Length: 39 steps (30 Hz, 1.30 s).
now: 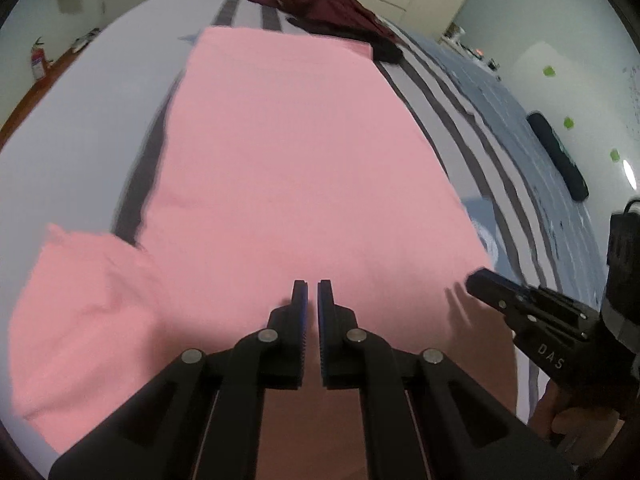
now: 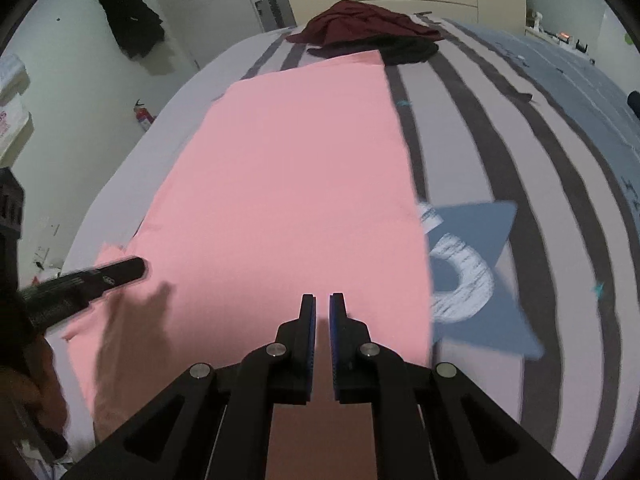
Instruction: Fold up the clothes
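A pink garment (image 1: 300, 152) (image 2: 288, 168) lies spread flat on the bed, long side running away from me. One sleeve (image 1: 80, 312) sticks out crumpled at the near left. My left gripper (image 1: 313, 286) hovers over the garment's near part, its jaws shut with nothing between them. It shows from the side in the right wrist view (image 2: 138, 266), throwing a shadow on the cloth. My right gripper (image 2: 322, 298) hangs over the near right part, jaws shut to a slit and no cloth pinched. Its tip (image 1: 478, 280) sits by the garment's right edge.
A maroon garment (image 1: 332, 8) (image 2: 360, 20) and a dark one (image 2: 408, 50) are heaped at the far end. The striped bed sheet (image 2: 500, 128) bears a blue patch (image 2: 472, 272) right of the pink cloth. A black bundle (image 1: 560, 156) lies far right. A fire extinguisher (image 2: 142, 116) stands on the floor at left.
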Each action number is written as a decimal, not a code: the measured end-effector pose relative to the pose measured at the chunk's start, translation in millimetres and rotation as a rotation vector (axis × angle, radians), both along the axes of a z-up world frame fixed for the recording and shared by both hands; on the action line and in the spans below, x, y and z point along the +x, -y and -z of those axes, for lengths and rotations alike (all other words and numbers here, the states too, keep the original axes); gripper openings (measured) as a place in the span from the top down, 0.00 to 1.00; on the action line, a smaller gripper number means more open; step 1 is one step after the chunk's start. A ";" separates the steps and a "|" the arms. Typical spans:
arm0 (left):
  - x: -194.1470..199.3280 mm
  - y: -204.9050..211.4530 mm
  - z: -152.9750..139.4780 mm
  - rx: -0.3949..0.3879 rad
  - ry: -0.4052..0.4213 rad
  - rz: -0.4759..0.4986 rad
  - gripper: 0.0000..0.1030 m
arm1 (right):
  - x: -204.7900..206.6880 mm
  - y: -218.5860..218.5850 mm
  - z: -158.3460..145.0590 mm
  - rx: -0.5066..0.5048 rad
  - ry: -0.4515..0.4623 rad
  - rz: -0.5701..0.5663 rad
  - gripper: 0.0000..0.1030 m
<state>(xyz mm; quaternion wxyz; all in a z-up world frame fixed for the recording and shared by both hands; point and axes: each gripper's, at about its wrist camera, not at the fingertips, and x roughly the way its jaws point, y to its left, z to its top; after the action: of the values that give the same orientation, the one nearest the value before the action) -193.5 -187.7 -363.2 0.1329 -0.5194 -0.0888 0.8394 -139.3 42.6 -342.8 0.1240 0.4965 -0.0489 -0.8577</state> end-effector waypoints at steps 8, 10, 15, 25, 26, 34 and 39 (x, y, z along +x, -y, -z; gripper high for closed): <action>41.3 28.1 19.7 -0.107 0.003 -0.086 0.98 | 20.4 -19.1 30.4 -0.010 0.017 -0.034 0.95; 48.8 40.7 18.6 -0.141 0.007 -0.111 0.98 | 29.4 -33.5 29.4 -0.010 0.018 -0.050 0.95; 64.2 52.4 3.2 -0.206 -0.001 -0.133 0.98 | 42.2 -70.8 25.3 0.003 0.040 -0.055 0.93; 107.9 17.7 -31.0 -0.114 -0.027 -0.102 0.98 | 78.7 -63.0 -5.5 -0.041 0.006 -0.095 0.92; 106.7 5.9 -27.9 -0.102 -0.026 -0.084 0.98 | 81.1 -54.9 -5.1 -0.048 0.005 -0.106 0.92; 122.1 -5.1 2.9 -0.128 0.021 -0.038 0.98 | 108.4 -15.7 23.1 -0.030 0.051 -0.122 0.92; 144.3 48.9 2.2 -0.184 0.038 -0.119 0.98 | 127.4 -43.6 28.0 -0.012 0.063 -0.105 0.99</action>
<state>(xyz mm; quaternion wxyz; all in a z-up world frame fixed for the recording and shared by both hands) -49.2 -236.6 -365.4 0.0329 -0.5393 -0.0444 0.8403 -11.9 86.2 -370.8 0.1701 0.5243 -0.0316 -0.8338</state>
